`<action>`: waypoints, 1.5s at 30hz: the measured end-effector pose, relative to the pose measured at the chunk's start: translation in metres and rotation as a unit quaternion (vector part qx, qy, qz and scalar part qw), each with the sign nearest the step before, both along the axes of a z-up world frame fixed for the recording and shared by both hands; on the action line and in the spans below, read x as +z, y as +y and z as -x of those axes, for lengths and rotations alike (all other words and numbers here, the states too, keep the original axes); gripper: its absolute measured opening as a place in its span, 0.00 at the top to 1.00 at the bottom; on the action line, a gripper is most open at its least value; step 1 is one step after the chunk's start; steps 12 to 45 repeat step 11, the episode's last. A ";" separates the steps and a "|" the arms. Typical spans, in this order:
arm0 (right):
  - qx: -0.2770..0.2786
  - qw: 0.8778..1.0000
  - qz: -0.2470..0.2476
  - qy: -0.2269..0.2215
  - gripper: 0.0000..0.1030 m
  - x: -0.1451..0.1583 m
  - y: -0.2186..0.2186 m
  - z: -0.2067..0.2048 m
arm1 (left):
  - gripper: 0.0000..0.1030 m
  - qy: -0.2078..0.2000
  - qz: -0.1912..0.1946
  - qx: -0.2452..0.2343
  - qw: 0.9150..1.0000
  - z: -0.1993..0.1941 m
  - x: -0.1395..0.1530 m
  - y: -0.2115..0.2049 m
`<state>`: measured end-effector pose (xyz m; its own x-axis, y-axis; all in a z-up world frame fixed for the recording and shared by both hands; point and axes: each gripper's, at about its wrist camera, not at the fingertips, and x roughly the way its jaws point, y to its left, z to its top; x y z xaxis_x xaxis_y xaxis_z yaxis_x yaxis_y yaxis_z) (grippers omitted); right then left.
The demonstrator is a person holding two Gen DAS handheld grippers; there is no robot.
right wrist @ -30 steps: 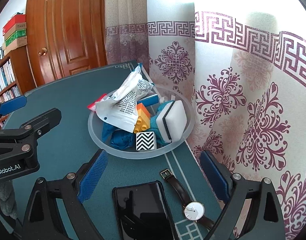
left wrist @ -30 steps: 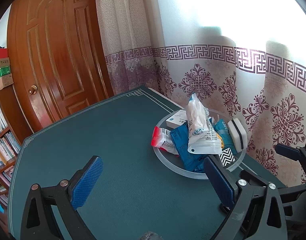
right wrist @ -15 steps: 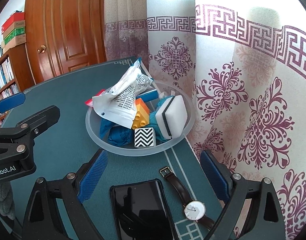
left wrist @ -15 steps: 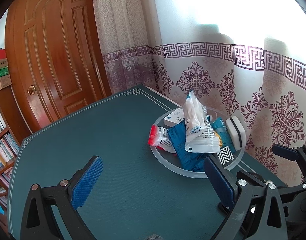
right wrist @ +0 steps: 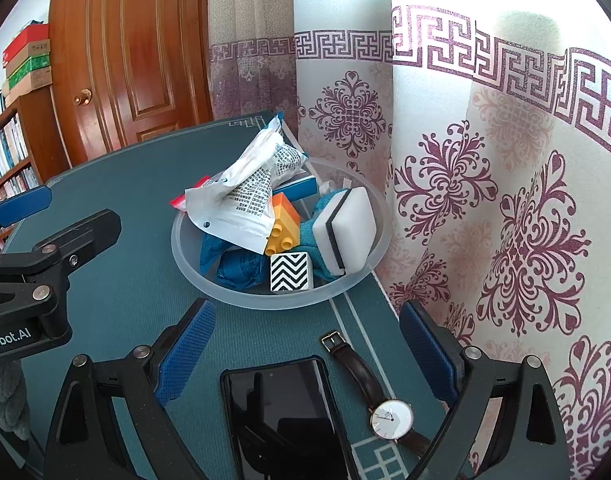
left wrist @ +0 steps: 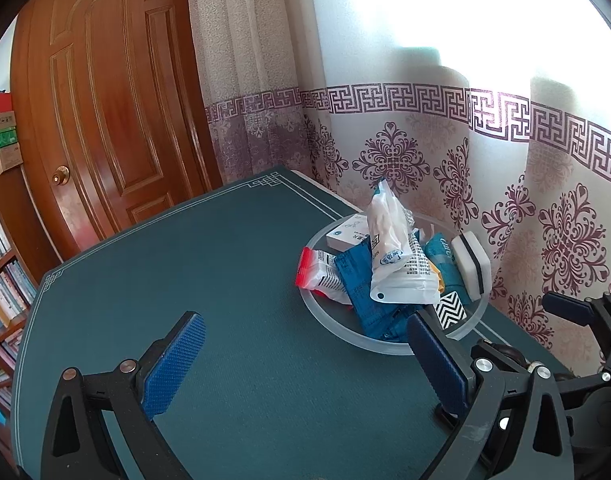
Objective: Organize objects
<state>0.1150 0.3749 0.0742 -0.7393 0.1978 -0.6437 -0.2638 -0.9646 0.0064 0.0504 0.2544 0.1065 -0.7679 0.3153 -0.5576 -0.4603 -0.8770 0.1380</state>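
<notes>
A frosted round bowl [right wrist: 193, 268] [left wrist: 389, 346] stands on the green table by the curtain. It holds a white printed bag [right wrist: 241, 200] [left wrist: 397, 272], an orange and yellow toy brick [right wrist: 283, 224], a black-and-white zigzag cube [right wrist: 289, 272] [left wrist: 451, 310], a white sponge [right wrist: 345, 228] [left wrist: 471, 258], blue packets [left wrist: 361, 284] and a red-ended packet [left wrist: 317, 272]. My right gripper [right wrist: 305, 354] is open and empty, just short of the bowl, above a black phone [right wrist: 281, 420] and a wristwatch [right wrist: 389, 416]. My left gripper [left wrist: 305, 364] is open and empty, left of the bowl.
A patterned curtain [right wrist: 485, 200] hangs right behind the bowl at the table's edge. A wooden door [left wrist: 105, 112] and a bookshelf [left wrist: 1, 280] stand beyond the table. The green mat [left wrist: 185, 264] stretches left of the bowl.
Both grippers have drawn back and risen slightly, so the bowl sits a little farther off. Both stay open. Nothing in the bowl moved.
</notes>
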 end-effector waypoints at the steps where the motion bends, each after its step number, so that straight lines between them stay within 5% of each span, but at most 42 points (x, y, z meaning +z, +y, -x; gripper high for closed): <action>1: 0.000 1.000 0.000 0.000 0.08 0.000 0.000 0.000 | 0.00 0.000 0.000 0.001 1.000 0.000 0.000 0.000; 45: 0.001 1.000 0.000 -0.002 0.08 -0.002 -0.002 0.000 | 0.00 -0.003 0.000 0.003 1.000 0.001 -0.001 -0.001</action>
